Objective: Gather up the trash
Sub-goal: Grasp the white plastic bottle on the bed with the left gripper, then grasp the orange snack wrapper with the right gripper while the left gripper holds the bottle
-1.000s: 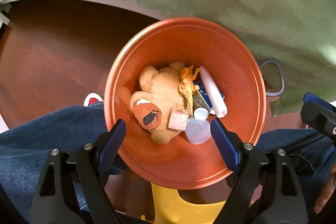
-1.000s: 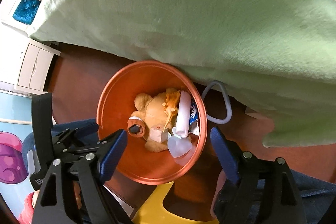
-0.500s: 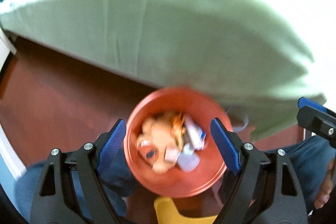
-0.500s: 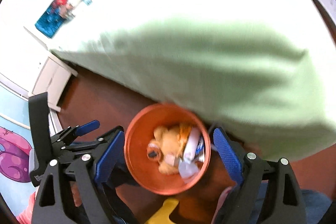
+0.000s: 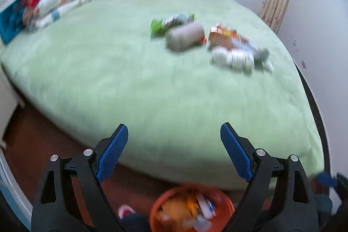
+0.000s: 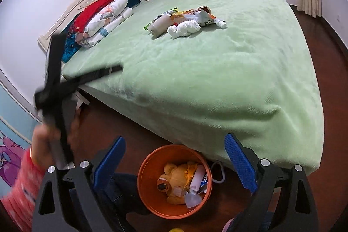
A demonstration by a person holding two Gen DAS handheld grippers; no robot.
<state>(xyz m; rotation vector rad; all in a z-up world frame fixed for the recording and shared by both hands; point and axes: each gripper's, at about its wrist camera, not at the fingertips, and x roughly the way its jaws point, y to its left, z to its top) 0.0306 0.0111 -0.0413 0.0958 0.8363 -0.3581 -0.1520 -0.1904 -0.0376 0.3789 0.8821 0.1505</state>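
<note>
Green blanket on the bed (image 6: 217, 71) carries the remaining trash as one cluster, far side of the mattress from both tools; orange bin (image 6: 152, 169) sits on the floor at the bed's near edge, directly below and between the right gripper's fingers, already holding a plush toy, wrappers and a small bottle. Right gripper (image 6: 175, 163) spread wide, nothing between the blue pads; left gripper (image 5: 174, 150) also wide and empty, its view motion-blurred. Cluster in the right view: white crumpled wad (image 6: 183, 29) nearest, grey-white tube (image 6: 160, 25) just left of it and touching the green wrapper (image 6: 161, 15) behind, snack bag (image 6: 195, 14) behind the wad, small white bottle (image 6: 220, 23) at the right end. Key relation: the pile lies straight ahead and up-field from both tools, well apart, slightly right of centre; the left view puts it right of its midline too, cluster (image 5: 208, 40). The tube's long axis runs diagonally, lower-left to upper-right; the wad's runs roughly across the right gripper's fingers, so probably an easy pinch without much wrist turn. Which hand is nearer, cannot tell for sure; the left hand (image 6: 45, 145) shows at the left edge of the right view. My guess for the next move: a long forward reach over the mattress; the wad is first in line.
</note>
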